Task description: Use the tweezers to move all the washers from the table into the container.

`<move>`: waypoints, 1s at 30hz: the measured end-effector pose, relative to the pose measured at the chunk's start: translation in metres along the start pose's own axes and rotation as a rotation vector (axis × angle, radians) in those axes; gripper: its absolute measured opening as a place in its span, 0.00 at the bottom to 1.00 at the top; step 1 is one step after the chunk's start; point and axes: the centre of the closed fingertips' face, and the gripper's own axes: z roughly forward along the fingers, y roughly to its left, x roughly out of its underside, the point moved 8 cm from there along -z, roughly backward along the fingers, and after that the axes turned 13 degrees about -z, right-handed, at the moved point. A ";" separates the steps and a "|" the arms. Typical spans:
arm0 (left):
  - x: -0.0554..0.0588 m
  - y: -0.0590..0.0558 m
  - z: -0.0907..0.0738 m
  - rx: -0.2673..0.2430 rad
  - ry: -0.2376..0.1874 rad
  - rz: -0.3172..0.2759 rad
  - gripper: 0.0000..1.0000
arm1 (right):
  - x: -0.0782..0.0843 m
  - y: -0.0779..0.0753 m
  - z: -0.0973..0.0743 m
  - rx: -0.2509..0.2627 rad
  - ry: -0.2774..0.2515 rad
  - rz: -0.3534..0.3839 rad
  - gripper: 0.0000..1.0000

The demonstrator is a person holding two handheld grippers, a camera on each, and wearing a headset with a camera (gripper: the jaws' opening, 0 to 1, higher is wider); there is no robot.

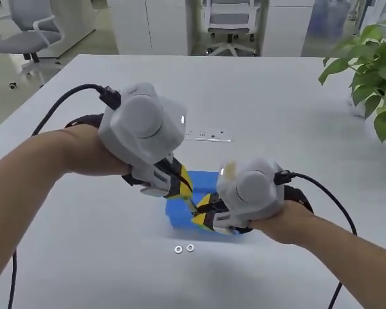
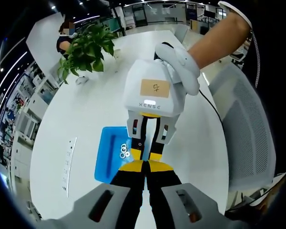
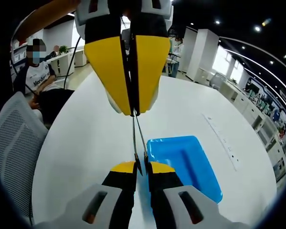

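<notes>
My left gripper (image 1: 183,185) and right gripper (image 1: 204,211) both pinch the tweezers (image 3: 136,140) over the container (image 1: 177,217). I judge this a regrip. Next I must reach the two washers (image 1: 179,249) lying nearer me.

Leafy plant (image 1: 375,76) at right, office chair (image 1: 27,31) behind.

The head view looks forward and down over the white tabletop (image 1: 276,96), close above the left gripper (image 1: 183,183) and right gripper (image 1: 202,209). The left gripper view faces the right gripper head-on, almost tip to tip. The right gripper view faces back at the left one along the tweezers (image 3: 136,138). All three views share the blue container (image 1: 175,215). The head and left gripper views share the potted plant (image 1: 373,77).
</notes>
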 end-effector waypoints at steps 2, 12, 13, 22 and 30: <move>0.002 -0.002 0.001 0.001 0.001 -0.002 0.05 | 0.000 0.004 0.002 -0.004 -0.002 0.001 0.11; 0.011 -0.010 0.009 0.006 0.008 -0.010 0.05 | 0.005 0.016 0.009 -0.019 0.004 -0.002 0.11; 0.012 -0.011 0.010 0.007 0.009 -0.008 0.05 | 0.005 0.017 0.010 -0.019 0.005 -0.002 0.11; 0.021 -0.015 0.017 0.017 0.020 -0.017 0.05 | 0.009 0.026 0.020 -0.034 0.002 0.015 0.11; 0.027 -0.016 0.025 0.028 0.031 -0.026 0.05 | 0.013 0.030 0.031 -0.052 0.003 0.031 0.11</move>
